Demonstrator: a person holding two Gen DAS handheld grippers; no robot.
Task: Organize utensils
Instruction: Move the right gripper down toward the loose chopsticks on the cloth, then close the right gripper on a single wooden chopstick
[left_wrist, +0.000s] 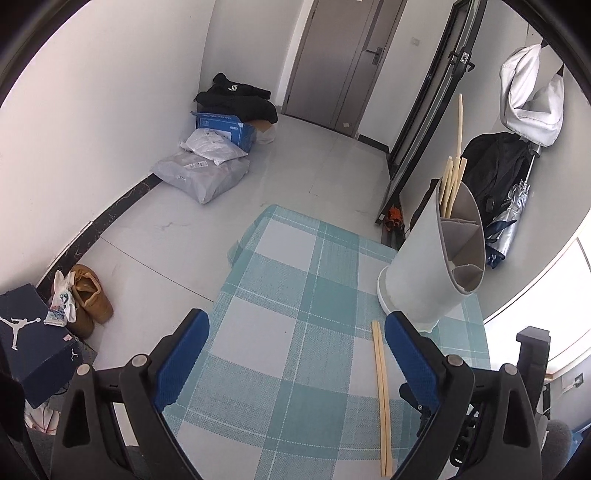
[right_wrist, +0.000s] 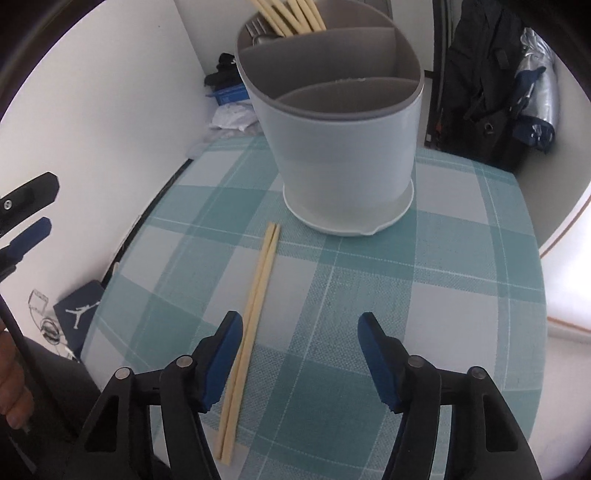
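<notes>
A pair of pale wooden chopsticks (right_wrist: 255, 306) lies side by side on the teal plaid tablecloth (right_wrist: 443, 295), in front of a white three-compartment utensil holder (right_wrist: 340, 147). My right gripper (right_wrist: 301, 325) hovers open over them; the pair runs just inside its left pad (right_wrist: 229, 343), which is not pressing on it. The holder's far compartment holds several chopsticks (right_wrist: 291, 16) and a fork (right_wrist: 258, 31); the two nearer ones look empty. In the left wrist view my left gripper (left_wrist: 297, 325) is open and empty over the cloth, with the chopsticks (left_wrist: 382, 398) beside its right finger (left_wrist: 402, 336) and the holder (left_wrist: 432, 266) beyond.
The table ends a little past the holder and at the left, with tiled floor (left_wrist: 184, 229) below. On the floor are a dark shoebox (left_wrist: 33, 343), brown shoes (left_wrist: 88, 299) and parcels (left_wrist: 207, 170). A black bag (right_wrist: 480, 92) sits behind the table. The left gripper's finger (right_wrist: 29, 229) shows at the left edge of the right wrist view.
</notes>
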